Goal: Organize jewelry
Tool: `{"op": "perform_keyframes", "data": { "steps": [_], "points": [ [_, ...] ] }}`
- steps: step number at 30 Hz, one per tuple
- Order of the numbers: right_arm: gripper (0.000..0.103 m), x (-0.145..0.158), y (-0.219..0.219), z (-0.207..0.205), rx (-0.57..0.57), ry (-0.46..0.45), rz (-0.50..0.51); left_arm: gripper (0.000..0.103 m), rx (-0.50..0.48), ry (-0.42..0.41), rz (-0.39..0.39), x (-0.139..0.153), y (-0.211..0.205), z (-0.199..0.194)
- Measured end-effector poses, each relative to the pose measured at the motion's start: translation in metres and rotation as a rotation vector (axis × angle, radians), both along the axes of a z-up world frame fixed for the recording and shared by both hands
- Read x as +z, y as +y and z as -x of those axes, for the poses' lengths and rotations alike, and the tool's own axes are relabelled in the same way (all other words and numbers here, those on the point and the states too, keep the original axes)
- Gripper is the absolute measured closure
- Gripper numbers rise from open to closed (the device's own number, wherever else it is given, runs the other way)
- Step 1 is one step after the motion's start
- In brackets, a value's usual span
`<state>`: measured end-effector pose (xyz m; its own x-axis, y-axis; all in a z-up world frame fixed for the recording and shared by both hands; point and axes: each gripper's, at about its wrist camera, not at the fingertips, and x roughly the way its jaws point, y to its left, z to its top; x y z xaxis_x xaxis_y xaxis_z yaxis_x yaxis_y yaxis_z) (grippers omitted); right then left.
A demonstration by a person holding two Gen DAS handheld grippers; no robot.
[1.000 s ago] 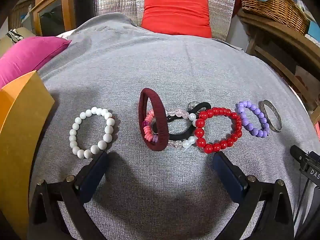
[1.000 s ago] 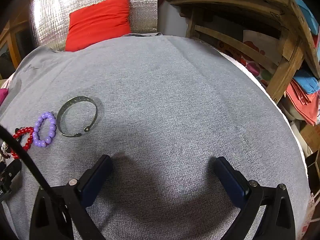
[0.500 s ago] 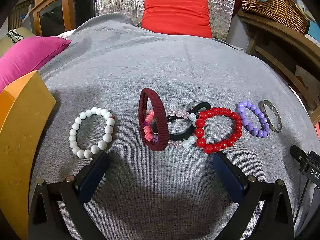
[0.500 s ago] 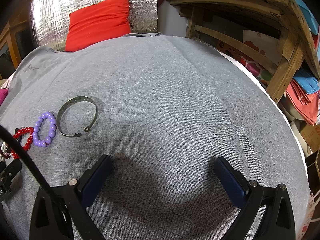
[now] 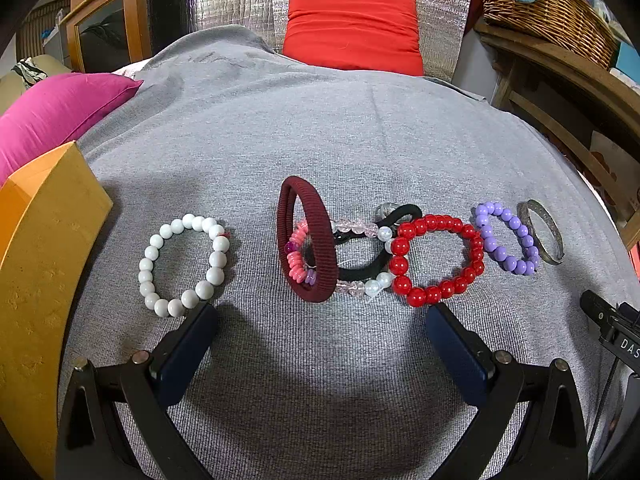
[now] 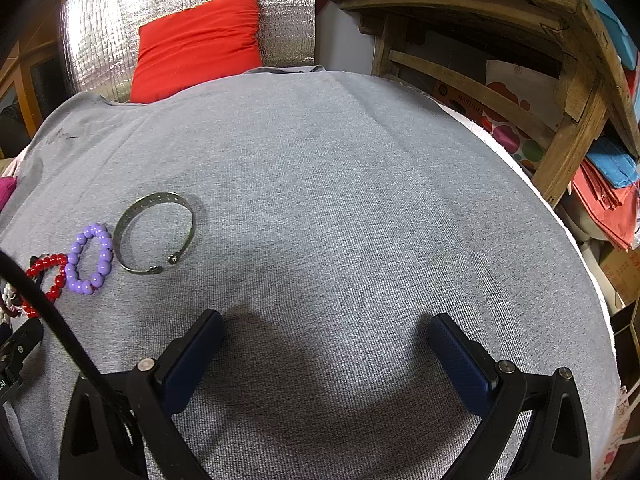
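Both grippers, left gripper (image 5: 320,316) and right gripper (image 6: 324,324), hover with jaws spread wide, holding nothing. On the grey knit cloth (image 5: 320,140) lie a white bead bracelet (image 5: 184,266), maroon fabric band (image 5: 308,240), red bead bracelet (image 5: 438,266), purple bead bracelet (image 5: 506,238) and metal cuff bangle (image 6: 154,238) in 1 row

- A lived-in home room.
- Red cushion (image 5: 354,28) and pink cushion (image 5: 60,108) on a grey-covered bed (image 5: 320,128).
- Wicker basket (image 5: 548,4) on a wooden shelf (image 6: 500,12).
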<state>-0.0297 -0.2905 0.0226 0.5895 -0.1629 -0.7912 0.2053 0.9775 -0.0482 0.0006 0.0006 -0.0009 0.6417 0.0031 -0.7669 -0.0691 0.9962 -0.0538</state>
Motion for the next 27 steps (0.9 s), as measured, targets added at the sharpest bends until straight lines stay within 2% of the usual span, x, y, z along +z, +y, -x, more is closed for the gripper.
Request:
{"op": "perform_keyframes", "data": {
  "steps": [16,23,25,27],
  "points": [
    [0.0,0.003,-0.002,0.001,0.005,0.013,-0.011,0.0,0.001,0.0,-0.004,0.0,-0.001,0.0],
    [0.0,0.003,-0.001,0.02,0.003,0.044,-0.037,0.0,0.031,0.007,-0.011,0.002,-0.003,0.0],
    [0.0,0.005,0.001,0.019,-0.003,0.065,-0.045,0.0,0.042,0.038,0.015,0.003,-0.002,0.002],
    [0.0,0.008,0.001,0.014,0.029,0.135,-0.058,0.0,0.042,0.081,0.027,0.011,-0.001,0.005]
  ]
}}
